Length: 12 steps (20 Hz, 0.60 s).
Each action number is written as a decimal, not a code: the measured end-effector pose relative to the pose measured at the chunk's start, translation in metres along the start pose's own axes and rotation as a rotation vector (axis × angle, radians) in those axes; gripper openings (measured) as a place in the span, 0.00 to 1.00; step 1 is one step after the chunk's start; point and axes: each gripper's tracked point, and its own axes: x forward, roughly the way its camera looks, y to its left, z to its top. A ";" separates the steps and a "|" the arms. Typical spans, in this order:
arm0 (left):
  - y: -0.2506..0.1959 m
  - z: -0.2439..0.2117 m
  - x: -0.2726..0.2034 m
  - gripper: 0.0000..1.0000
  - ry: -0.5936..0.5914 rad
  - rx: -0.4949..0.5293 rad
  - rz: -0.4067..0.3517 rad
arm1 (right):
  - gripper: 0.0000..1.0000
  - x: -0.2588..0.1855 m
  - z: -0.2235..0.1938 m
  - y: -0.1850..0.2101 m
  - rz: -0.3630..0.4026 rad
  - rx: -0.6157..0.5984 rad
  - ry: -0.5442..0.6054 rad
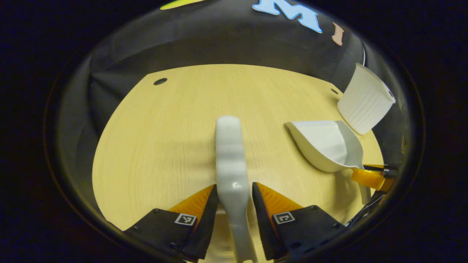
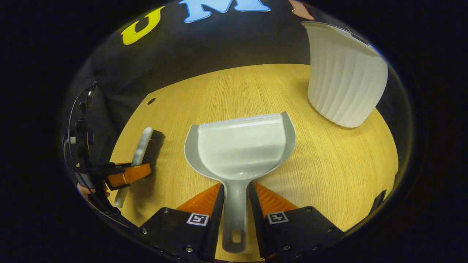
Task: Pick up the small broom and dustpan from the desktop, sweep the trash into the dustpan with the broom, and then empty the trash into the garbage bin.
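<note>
1. On the wooden desk (image 2: 329, 168), both tools are in hand: the left gripper (image 1: 234, 193) is clamped on the white broom (image 1: 229, 153) by its handle, and the right gripper (image 2: 236, 197) is clamped on the grey dustpan (image 2: 241, 146) by its narrow handle.

2. In the right gripper view the broom (image 2: 144, 146) sits well to the dustpan's left, dark bristles facing the pan, and the other gripper (image 2: 128, 175) grips it low on the handle.

3. The white ribbed bin (image 2: 345, 76) stands at the far right of the desk, near the dustpan's front corner but apart from it.

4. No trash can be made out on the desk, and the pan looks empty. My read is that the emptying is either done or the litter is too small to tell.

5. Risk one: the dustpan handle is slim and smooth between the fingers. If the pan tips toward the bin, it could swivel in the grip and spill short of the rim.

6. Risk two: the bin looks light and tapers toward its base. A knock from the pan's edge could push it over.

7. Risk three: the broom is held low, so a firm sweep could twist it between the pads.

8. Looks: broom white with a wavy back; dustpan pale, glossy, scoop-shaped with a hang hole in the handle.
</note>
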 end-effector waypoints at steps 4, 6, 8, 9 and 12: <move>-0.003 0.012 -0.012 0.89 -0.055 0.029 0.023 | 0.52 -0.011 0.010 -0.003 0.002 -0.052 -0.021; 0.001 0.019 -0.021 0.96 -0.094 0.049 0.058 | 0.58 -0.019 0.015 -0.003 0.012 -0.079 -0.039; 0.001 0.026 -0.032 0.96 -0.141 0.063 0.084 | 0.72 -0.031 0.022 -0.005 0.017 -0.111 -0.064; 0.000 0.032 -0.040 0.96 -0.173 0.067 0.092 | 0.75 -0.035 0.026 -0.004 0.026 -0.124 -0.078; -0.005 0.048 -0.069 0.95 -0.274 0.048 0.106 | 0.86 -0.052 0.046 -0.003 0.044 -0.163 -0.144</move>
